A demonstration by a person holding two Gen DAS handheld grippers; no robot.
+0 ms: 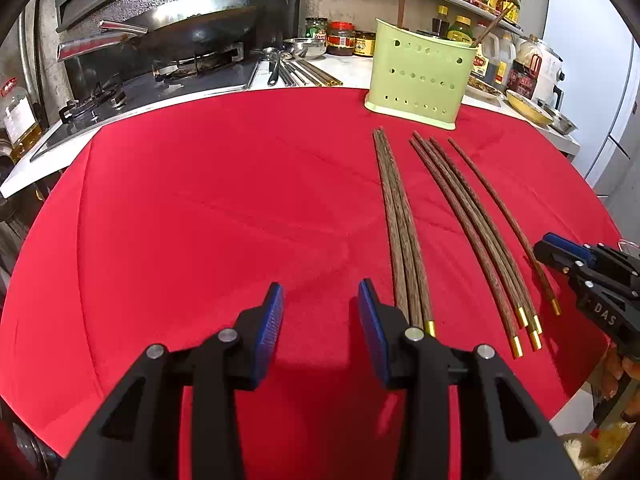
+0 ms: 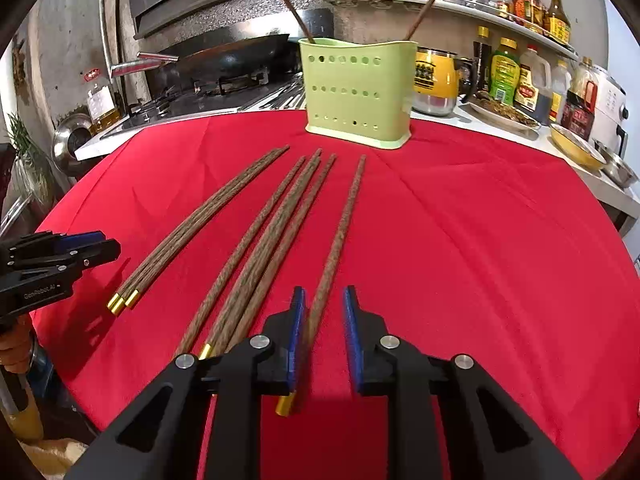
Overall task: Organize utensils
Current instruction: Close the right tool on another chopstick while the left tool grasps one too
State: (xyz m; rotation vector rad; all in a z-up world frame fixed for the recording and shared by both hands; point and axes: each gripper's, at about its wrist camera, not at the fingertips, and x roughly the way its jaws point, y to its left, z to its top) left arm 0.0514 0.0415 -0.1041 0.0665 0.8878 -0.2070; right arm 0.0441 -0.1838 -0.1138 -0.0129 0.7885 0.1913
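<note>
Blue-padded fingers (image 2: 298,340) of the right gripper (image 2: 323,340) stand spread at the lower centre of the right wrist view, straddling the gold-capped end of a single chopstick (image 2: 340,232) that lies alone on the red cloth (image 2: 480,260); the left-hand pad appears to be just beside the stick, though the blur there makes contact hard to call. The left gripper (image 1: 320,320), seen at the bottom of the left wrist view, is likewise spread and holds nothing, hovering over bare cloth just left of a bundle of three chopsticks (image 1: 404,240). Between that bundle and the lone stick lies a group of four chopsticks (image 2: 272,240), all pointing up the frame toward the green perforated holder (image 2: 356,92), which stands at the far edge of the cloth in the upper centre and already has two chopsticks (image 2: 292,12) leaning out of it. Behind it, a wok (image 1: 192,36) sits on the stove at upper left and sauce bottles (image 2: 516,76) crowd the counter at upper right. The step in hand looks to be the pick-up of the lone stick, with most of the sorting yet to be done. The next move calls for the fingers to close squarely across the thin shaft near its capped end, then lift and tip it upright so it can drop into the holder's open top without rolling free.
</note>
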